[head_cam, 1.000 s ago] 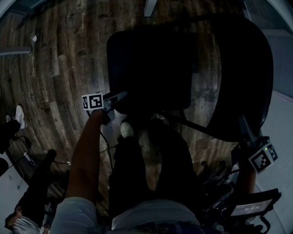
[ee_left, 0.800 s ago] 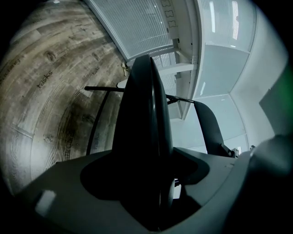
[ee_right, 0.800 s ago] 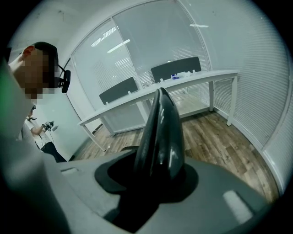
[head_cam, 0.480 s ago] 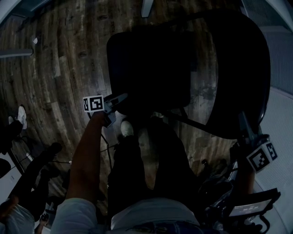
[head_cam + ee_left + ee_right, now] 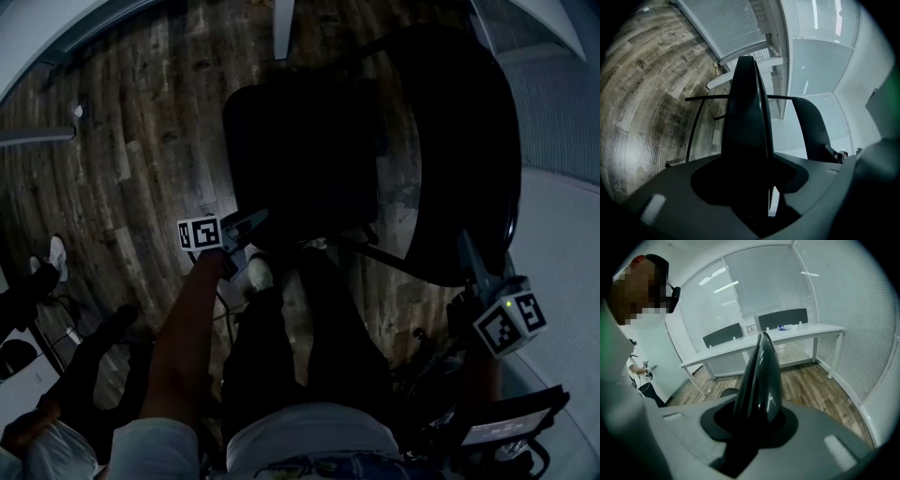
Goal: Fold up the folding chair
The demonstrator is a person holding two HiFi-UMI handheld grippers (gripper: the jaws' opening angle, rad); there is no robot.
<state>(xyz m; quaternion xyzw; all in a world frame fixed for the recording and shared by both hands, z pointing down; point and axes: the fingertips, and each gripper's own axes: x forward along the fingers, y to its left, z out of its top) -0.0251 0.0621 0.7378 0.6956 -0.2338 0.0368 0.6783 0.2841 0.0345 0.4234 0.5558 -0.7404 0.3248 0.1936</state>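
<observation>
Two grippers on one chair (image 5: pixel 309 112), unfolded on the floor (image 5: pixel 141 141). Sets the left gripper (image 5: pixel 258 221) at the seat's (image 5: pixel 300 178) near corner, likely to tip it up; has just been closing its jaws, down to a slit, with nothing seen between. Rests the right gripper (image 5: pixel 467 248) at the back's (image 5: pixel 464 141) rim, probably to steady it; has narrowed those jaws too, now together, with no chair part seen between.

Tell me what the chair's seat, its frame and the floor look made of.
Black folding chair seat: matte, probably plastic or vinyl; too dark to settle.
Thin black frame rods: likely painted metal, being so slender.
Brown plank floor: wood or wood-look laminate, with visible grain and seams.
</observation>
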